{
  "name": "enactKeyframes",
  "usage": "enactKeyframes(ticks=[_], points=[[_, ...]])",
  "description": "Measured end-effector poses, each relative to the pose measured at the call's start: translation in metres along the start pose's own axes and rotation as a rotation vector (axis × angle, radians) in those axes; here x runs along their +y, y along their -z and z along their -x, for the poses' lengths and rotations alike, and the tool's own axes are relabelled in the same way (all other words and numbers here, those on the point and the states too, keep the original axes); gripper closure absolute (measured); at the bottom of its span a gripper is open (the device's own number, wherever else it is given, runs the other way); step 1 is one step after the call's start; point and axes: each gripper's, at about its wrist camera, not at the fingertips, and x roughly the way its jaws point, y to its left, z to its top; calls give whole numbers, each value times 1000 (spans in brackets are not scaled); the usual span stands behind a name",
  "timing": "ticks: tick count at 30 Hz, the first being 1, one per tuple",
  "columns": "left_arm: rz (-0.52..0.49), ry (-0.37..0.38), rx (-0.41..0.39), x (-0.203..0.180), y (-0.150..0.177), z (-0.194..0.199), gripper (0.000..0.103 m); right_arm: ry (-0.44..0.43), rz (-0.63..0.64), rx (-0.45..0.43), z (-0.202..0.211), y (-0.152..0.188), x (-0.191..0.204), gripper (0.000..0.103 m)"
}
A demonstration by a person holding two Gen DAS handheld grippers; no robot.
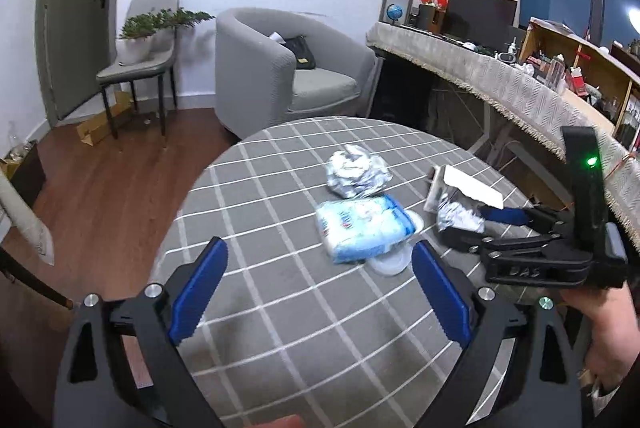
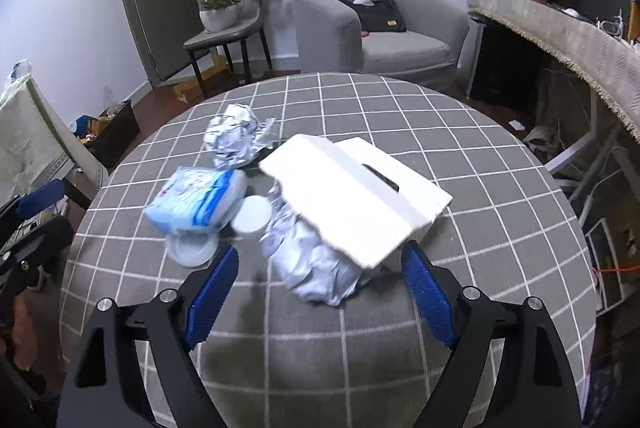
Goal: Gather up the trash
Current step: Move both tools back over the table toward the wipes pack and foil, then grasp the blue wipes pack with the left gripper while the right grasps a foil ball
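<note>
- Left wrist view: my left gripper [image 1: 320,292] hangs over the near part of the worktop [image 1: 256,212] with its fingers [image 1: 200,288] spread wide, holding and touching nothing. Just beyond them lies a blue-white tissue pack [image 1: 362,228] resting partly on a clear plastic lid [image 1: 390,262]; I judge the pack soft, light and a bit slippery, best pinched across its short width.
- Further off sits a crumpled foil ball [image 1: 357,175], light and crushable, easy to squeeze anywhere.
- At the right, my right gripper [image 1: 480,218] reaches toward a foil wad [image 1: 460,216] under a white foam box [image 1: 466,188]; contact I cannot tell from here.
- Right wrist view: the right fingers [image 2: 428,292] stand wide apart, empty, the foil wad [image 2: 316,264] just ahead between them. The foam box [image 2: 352,196] tilts on top of it: stiff, very light, brittle, so I would grip its near edge gently.
</note>
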Motion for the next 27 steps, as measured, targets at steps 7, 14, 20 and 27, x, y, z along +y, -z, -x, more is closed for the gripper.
enactKeyframes(ticks=[7, 14, 20, 27], points=[[-4, 33, 47, -8, -9, -30, 8, -49, 12, 12, -13, -22, -2, 45], [4, 57, 105, -21, -12, -54, 8, -190, -56, -38, -8, -42, -18, 45], [-33, 28, 151, -33, -9, -69, 8, -306, -137, -79, 1, -47, -27, 45], [8, 5, 182, -31, -14, -82, 10, -304, -129, -60, 1, -46, -29, 45]])
